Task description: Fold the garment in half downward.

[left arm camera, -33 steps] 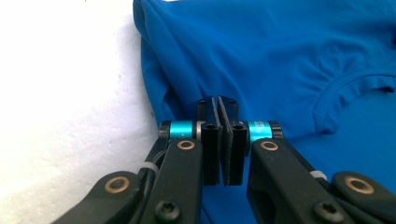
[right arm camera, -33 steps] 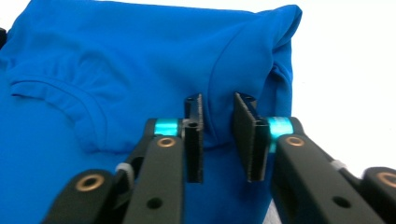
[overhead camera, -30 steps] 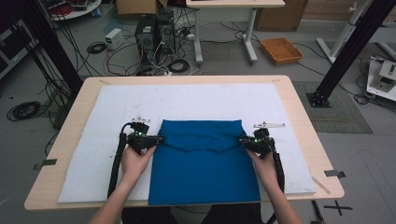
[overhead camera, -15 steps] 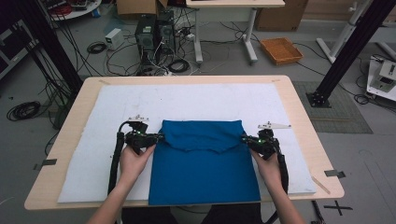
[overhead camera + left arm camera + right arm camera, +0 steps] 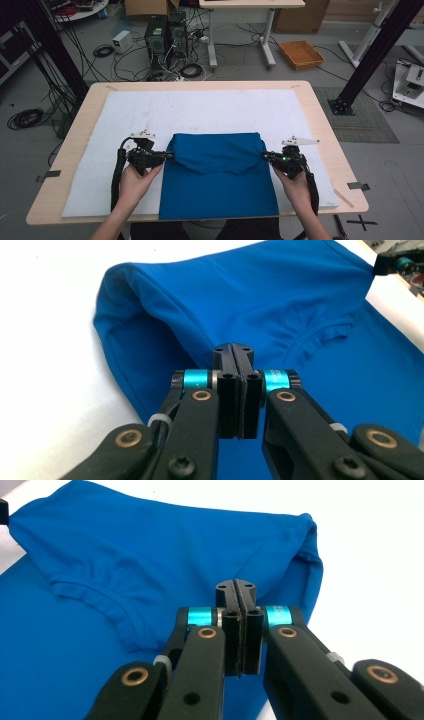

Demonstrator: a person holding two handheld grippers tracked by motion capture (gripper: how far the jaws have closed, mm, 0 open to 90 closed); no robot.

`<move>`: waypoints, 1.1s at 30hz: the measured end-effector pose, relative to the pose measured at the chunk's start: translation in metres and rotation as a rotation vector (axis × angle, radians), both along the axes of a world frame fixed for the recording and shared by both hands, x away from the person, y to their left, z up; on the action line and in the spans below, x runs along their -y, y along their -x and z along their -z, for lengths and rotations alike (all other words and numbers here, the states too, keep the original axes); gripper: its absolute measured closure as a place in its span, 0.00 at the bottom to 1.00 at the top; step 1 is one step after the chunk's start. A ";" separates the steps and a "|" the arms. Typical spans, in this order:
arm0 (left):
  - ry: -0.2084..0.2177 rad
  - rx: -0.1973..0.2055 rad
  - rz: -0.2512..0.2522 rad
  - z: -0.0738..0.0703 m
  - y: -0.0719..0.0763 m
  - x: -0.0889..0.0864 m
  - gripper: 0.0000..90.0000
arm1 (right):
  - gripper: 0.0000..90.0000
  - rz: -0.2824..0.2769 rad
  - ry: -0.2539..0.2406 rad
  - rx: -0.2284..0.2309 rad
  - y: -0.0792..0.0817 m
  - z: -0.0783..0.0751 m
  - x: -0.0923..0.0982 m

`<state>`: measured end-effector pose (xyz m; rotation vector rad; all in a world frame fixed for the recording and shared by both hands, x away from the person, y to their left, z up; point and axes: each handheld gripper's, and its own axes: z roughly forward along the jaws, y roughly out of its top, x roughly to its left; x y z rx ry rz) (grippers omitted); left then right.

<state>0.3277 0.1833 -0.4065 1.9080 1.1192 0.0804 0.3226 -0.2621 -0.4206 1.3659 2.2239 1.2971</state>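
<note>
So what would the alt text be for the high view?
A person's two hand-held grippers, left gripper and right gripper, pinch opposite side edges of a folded blue T-shirt on a white mat covering a wooden table.

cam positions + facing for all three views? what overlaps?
High view: above the person's side, facing forward and down on the table; forearms, left gripper, right gripper.
Left gripper view: rides the left gripper, faces along shut jaws over the blue shirt.
Right gripper view: rides the right gripper, same.
Shared: the shirt's neckline.
</note>
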 end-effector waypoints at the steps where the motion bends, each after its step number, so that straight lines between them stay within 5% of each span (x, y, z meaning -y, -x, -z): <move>1: 0.003 0.000 0.000 0.000 0.003 -0.001 0.99 | 1.00 0.000 0.001 0.001 0.003 0.000 0.001; 9: 0.017 0.006 0.055 -0.007 0.032 -0.005 0.99 | 1.00 -0.037 -0.027 -0.001 0.036 -0.005 0.008; 21: 0.048 -0.052 0.123 0.002 0.084 -0.011 0.99 | 1.00 -0.107 -0.036 0.006 0.091 -0.006 0.009; 33: 0.040 -0.086 0.139 0.011 0.106 -0.014 0.99 | 1.00 -0.119 -0.028 -0.003 0.119 0.000 0.015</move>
